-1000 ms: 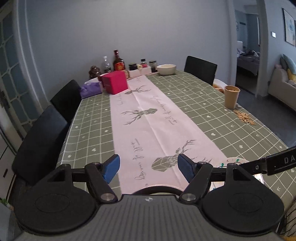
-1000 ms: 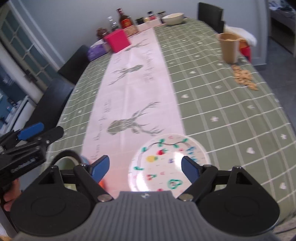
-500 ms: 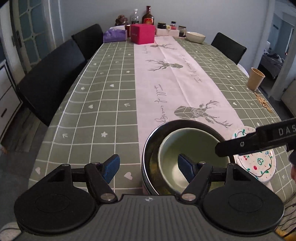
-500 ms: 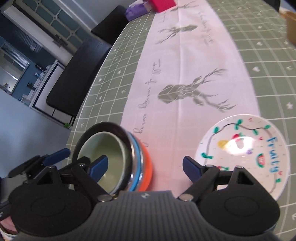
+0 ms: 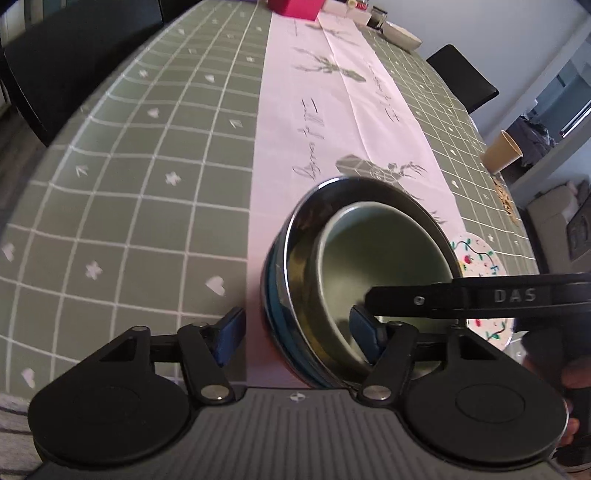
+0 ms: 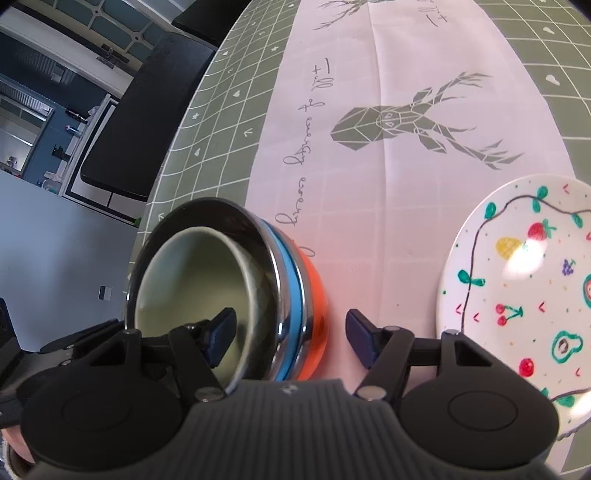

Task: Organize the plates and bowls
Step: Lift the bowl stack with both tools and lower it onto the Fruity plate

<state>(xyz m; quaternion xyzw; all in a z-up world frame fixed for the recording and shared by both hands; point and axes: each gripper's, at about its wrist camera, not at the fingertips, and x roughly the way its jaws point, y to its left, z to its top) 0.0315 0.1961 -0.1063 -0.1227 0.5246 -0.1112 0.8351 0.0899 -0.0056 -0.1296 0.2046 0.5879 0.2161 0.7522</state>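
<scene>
A nested stack of bowls [image 5: 295, 266] stands on the pale table runner near the table's front edge: a green bowl [image 5: 384, 258] inside a steel one, with a blue and an orange bowl [image 6: 314, 295] beneath. My left gripper [image 5: 297, 332] straddles the stack's left wall, one finger outside and one inside the green bowl; its jaws are closing and not pressing. My right gripper [image 6: 291, 336] straddles the opposite wall the same way, closing, with a gap left to the orange side. A white plate [image 6: 517, 295] painted with fruit lies to the right of the stack.
Green checked tablecloth [image 5: 147, 177] covers the long table. A paper cup [image 5: 502, 151] and scattered snack pieces [image 5: 506, 195] sit at the right edge. A white bowl [image 5: 400, 35] and a pink box [image 5: 295, 7] stand at the far end. Black chairs [image 6: 147, 122] line the sides.
Both grippers have sunk and tipped down onto the bowl stack, each now with one finger inside the green bowl. Both pairs of jaws have narrowed.
</scene>
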